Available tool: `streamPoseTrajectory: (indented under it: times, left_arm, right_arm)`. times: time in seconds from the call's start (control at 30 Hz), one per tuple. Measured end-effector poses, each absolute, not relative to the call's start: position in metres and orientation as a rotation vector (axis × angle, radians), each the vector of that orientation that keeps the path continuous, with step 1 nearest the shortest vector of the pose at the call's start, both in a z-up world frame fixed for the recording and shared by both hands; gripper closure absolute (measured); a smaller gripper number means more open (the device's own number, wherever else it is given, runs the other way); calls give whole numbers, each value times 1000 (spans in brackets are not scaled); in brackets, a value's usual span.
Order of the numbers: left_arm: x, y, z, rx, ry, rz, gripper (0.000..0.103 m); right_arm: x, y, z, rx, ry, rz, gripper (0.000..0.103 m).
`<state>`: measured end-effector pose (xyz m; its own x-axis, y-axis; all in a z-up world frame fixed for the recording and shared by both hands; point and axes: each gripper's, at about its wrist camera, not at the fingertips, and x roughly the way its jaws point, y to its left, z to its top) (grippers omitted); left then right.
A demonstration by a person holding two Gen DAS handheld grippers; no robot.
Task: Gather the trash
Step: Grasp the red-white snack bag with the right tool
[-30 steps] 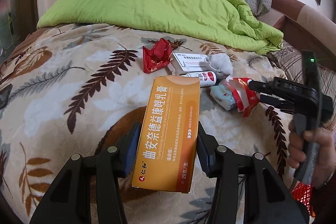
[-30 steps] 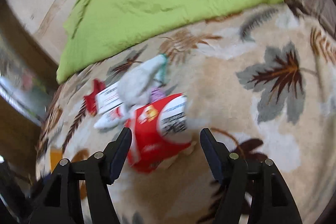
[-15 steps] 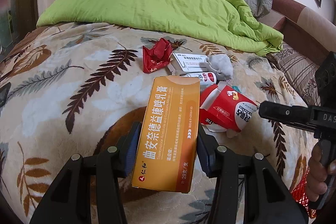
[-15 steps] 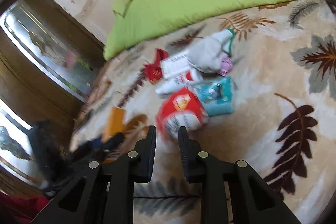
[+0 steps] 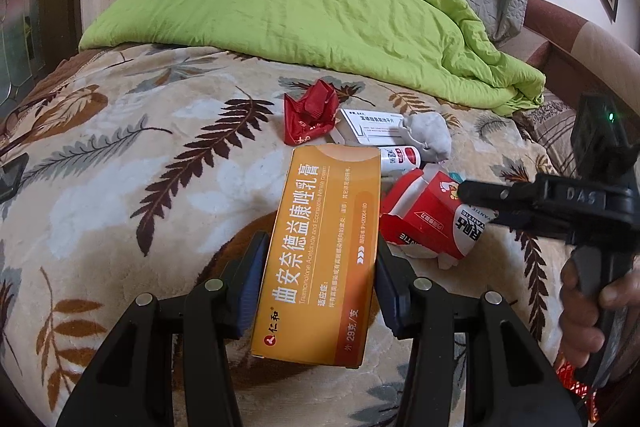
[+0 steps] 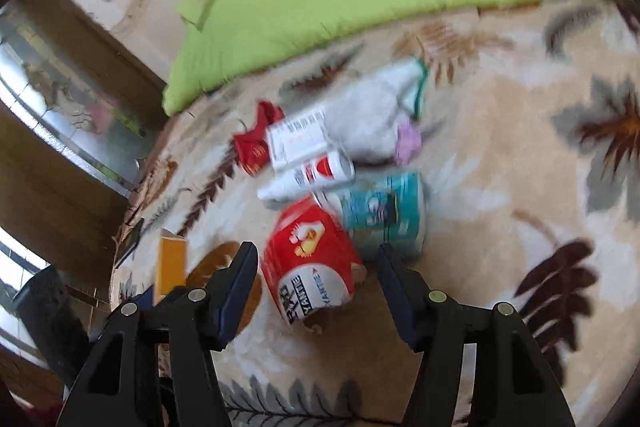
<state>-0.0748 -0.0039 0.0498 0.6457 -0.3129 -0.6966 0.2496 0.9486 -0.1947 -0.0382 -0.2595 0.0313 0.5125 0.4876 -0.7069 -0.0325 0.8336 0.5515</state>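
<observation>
From the left wrist view, the left gripper point(image 5: 318, 275) clamped the orange medicine box point(image 5: 320, 255) above the leaf-print blanket point(image 5: 120, 187), exactly as a second before. From the right wrist view, the right gripper point(image 6: 318, 279), its jaws just reopened wide after nearly closing half a second earlier, straddled the red-and-white carton point(image 6: 312, 263) without gripping it; I judged the next move was to close on it.

My left tongs point(image 5: 318, 291) clamp an orange medicine box point(image 5: 320, 259), pads pressed on both long sides, above the leaf-patterned bed cover point(image 5: 120, 187). Beyond the box lie a crumpled red wrapper point(image 5: 309, 115), a white carton point(image 5: 370, 127), a grey wad point(image 5: 428, 137) and a small white-and-red bottle point(image 5: 400, 159). A red-and-white carton point(image 5: 428, 223) lies just right of the box. My right tongs point(image 5: 476, 201), held in my right hand point(image 5: 588, 311), reach over it; their jaw gap is not discernible. A green quilt point(image 5: 312, 15) is heaped behind.
</observation>
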Motion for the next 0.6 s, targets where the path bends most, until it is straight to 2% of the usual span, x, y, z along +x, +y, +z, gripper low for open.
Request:
streamPoseTrajectory:
  times: [0.07,0.17,0.3,0.53,0.57,0.6]
  left_arm:
    - [-73,-3,49,-87,812,-322,55]
    - [-75,-4,49,-77,813,-325,55]
    - [-76,-5,49,-79,809,-325,55]
    - [-76,-6,50,-81,808,-320,55]
    - [-76,-5,50,-83,809,-320,55]
    - [-76,-5,50,-83,809,-320,55]
  right_arm:
    - [-40,-256,25,548,999,332,41]
    - [-41,-250,18,591,1012,341,64]
    - [-44,-248,16,646,1000,355,70]
    - [-47,-217,26,572,972,381,69]
    - [-48,-212,26,549,968,376,71]
    - [-49,-208,26,526,960,372,87]
